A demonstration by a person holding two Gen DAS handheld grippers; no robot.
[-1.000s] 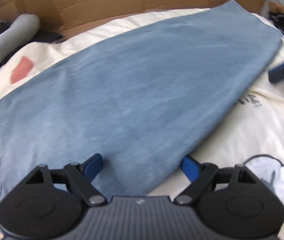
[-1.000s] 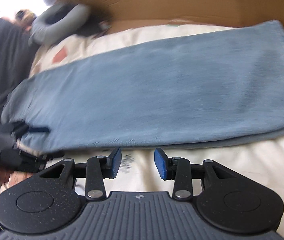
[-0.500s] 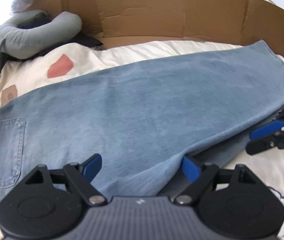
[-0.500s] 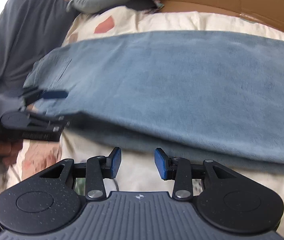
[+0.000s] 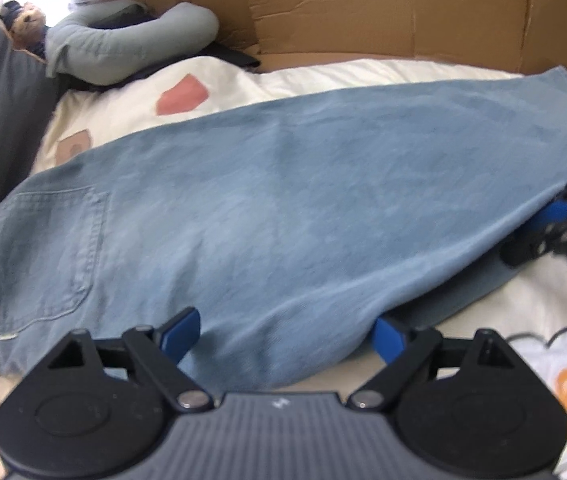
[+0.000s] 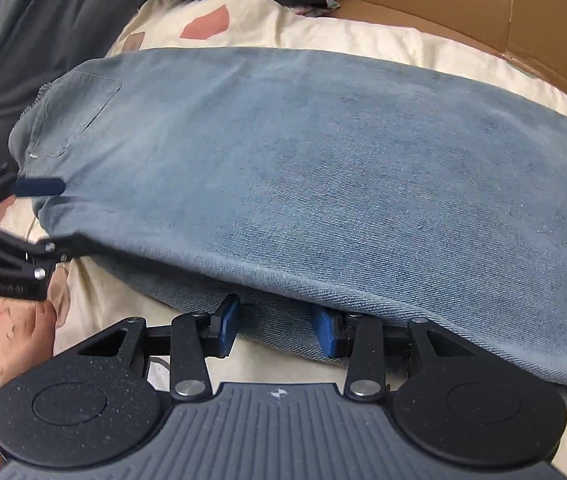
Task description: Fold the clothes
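Light blue jeans [image 5: 283, 200] lie lengthwise across the cream bed cover, doubled over, back pocket [image 5: 43, 256] on the left. My left gripper [image 5: 285, 334] is open wide, its blue fingers [image 5: 181, 334] straddling the near edge of the jeans close to the seat. In the right wrist view the jeans [image 6: 323, 168] fill the middle and the left gripper [image 6: 49, 216] sits at their left end. My right gripper [image 6: 276, 326] is open, with its fingers [image 6: 227, 320] at the near edge, the lower denim layer between them and the upper layer's hem just above. In the left wrist view the right gripper [image 5: 555, 224] meets the jeans' right edge.
A brown cardboard wall [image 5: 403, 20] runs behind the bed. A grey neck pillow [image 5: 123, 48] and a teddy bear [image 5: 25, 28] lie at the back left, dark grey fabric [image 6: 23, 40] along the left side. A hand [image 6: 23, 332] holds the left gripper. The cream cover [image 5: 523, 320] carries printed pictures.
Both grippers have closed in on the near edge of the jeans. The right gripper has opened a little wider and slid its fingers up to the denim layers.
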